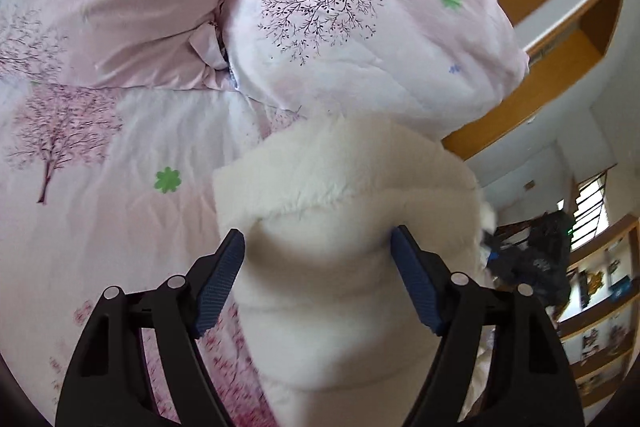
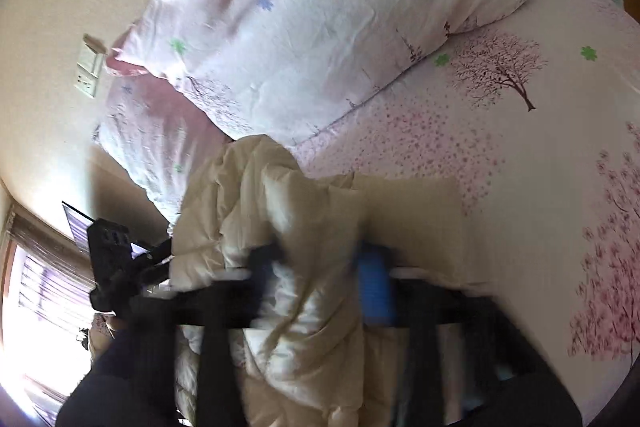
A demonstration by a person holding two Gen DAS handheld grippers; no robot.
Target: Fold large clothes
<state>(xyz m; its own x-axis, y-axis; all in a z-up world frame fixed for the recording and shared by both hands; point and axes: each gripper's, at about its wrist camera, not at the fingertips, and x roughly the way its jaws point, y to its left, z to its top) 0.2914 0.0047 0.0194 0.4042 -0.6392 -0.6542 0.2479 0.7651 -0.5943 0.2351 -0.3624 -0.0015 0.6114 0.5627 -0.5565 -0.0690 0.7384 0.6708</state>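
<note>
A cream-white padded coat with fleecy lining is held up over a bed. In the left wrist view my left gripper has its blue pads pressed on both sides of a thick fold of the fleece. In the right wrist view, which is motion-blurred, my right gripper is closed on the quilted cream side of the coat, with a blue pad against the fabric. The coat hangs bunched between the two grippers.
The bed carries a pink sheet with cherry-tree print and a matching bulky duvet piled behind the coat. Wooden shelving stands to the right. A wall switch plate and a bright window lie left.
</note>
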